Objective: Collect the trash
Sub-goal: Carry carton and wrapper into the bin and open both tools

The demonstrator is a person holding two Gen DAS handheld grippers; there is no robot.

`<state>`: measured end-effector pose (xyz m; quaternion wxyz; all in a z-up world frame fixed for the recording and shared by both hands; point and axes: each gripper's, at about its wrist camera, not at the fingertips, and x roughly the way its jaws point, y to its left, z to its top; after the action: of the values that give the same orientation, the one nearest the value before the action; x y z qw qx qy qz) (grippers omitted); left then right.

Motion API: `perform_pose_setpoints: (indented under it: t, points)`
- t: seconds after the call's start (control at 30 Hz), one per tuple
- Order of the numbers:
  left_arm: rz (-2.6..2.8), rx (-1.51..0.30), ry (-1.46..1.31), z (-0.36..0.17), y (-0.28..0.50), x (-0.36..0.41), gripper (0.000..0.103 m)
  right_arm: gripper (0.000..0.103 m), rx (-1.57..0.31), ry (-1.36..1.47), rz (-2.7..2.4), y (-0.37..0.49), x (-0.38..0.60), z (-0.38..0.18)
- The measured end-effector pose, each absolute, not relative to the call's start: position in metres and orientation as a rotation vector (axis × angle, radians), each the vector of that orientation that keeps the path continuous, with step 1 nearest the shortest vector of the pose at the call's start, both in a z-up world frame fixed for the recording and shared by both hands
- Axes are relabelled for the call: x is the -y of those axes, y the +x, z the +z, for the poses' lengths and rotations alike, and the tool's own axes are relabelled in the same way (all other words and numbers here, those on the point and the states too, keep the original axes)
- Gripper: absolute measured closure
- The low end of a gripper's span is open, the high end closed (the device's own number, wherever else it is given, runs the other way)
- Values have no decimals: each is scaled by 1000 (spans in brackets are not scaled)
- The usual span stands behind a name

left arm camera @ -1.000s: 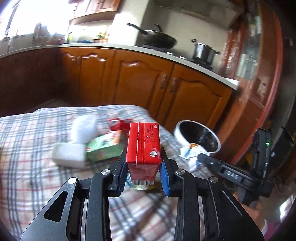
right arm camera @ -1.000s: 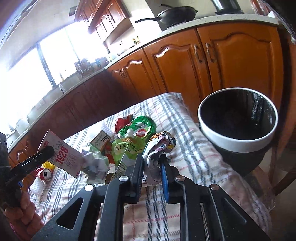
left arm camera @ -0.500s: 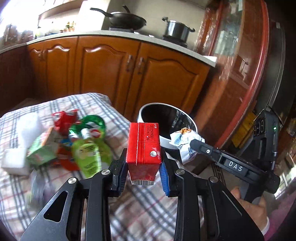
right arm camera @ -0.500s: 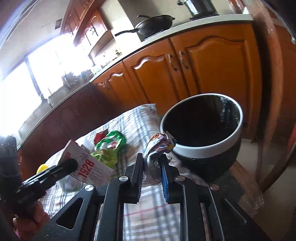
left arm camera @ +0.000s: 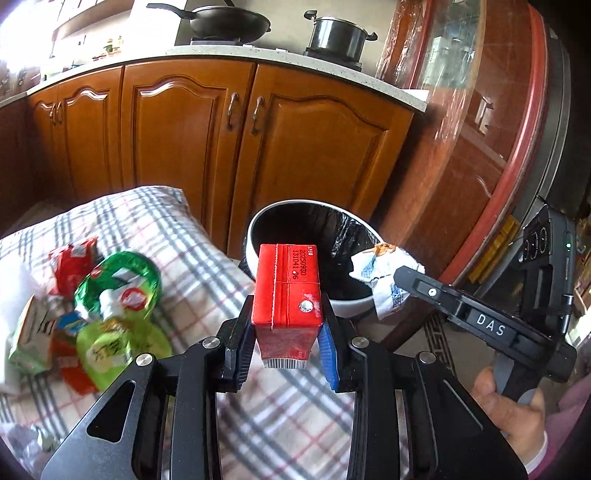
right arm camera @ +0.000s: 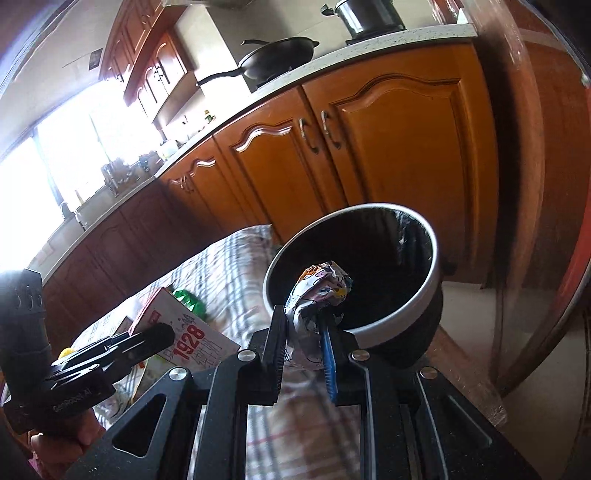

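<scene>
The red carton (left arm camera: 286, 291) stands upright, pinched between the two fingers of the left tongs (left arm camera: 284, 343), which are closed on its lower half; a date code is printed on its top face and a barcode shows at its bottom edge. It is held above the near right part of the bench (left arm camera: 207, 266), just on the near side of the bin's white rim. In the right wrist view the same carton (right arm camera: 184, 339) shows a pale face printed "1928", held by the left tongs (right arm camera: 147, 339) at the left. The crumpled wrapper (right arm camera: 314, 295) is clamped between the fingers of the right tongs (right arm camera: 303, 354), closed tight on it, and its upper end sits over the near edge of the bin's opening. From the left wrist view this wrapper (left arm camera: 380, 273) hangs at the bin's right rim, with the right tongs (left arm camera: 410, 280) reaching in from the right. The trash bin (left arm camera: 347, 302) is round, white-rimmed and lined with a black bag; it stands just beyond the bench's right edge. On the checked cloth, to the left, lies a pile of trash: a green pouch (left arm camera: 118, 295), a red packet (left arm camera: 72, 258) and other blurred pieces. Behind stand wooden cabinets (left arm camera: 229, 140), with a wok (left arm camera: 229, 22) and a pot (left arm camera: 338, 35) on top.
</scene>
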<state>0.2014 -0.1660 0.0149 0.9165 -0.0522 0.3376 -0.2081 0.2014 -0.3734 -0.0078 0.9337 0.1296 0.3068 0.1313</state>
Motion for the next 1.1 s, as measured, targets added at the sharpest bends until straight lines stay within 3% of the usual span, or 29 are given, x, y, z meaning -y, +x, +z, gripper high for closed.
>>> perform_pose_setpoints:
  t: [1.0, 1.1]
  points:
    - [-426, -792, -76, 4, 313, 231, 73, 84, -685, 257, 207, 289, 418, -13]
    - [-428, -820, -104, 0, 318, 232, 60, 79, -703, 271, 206, 295, 419, -17]
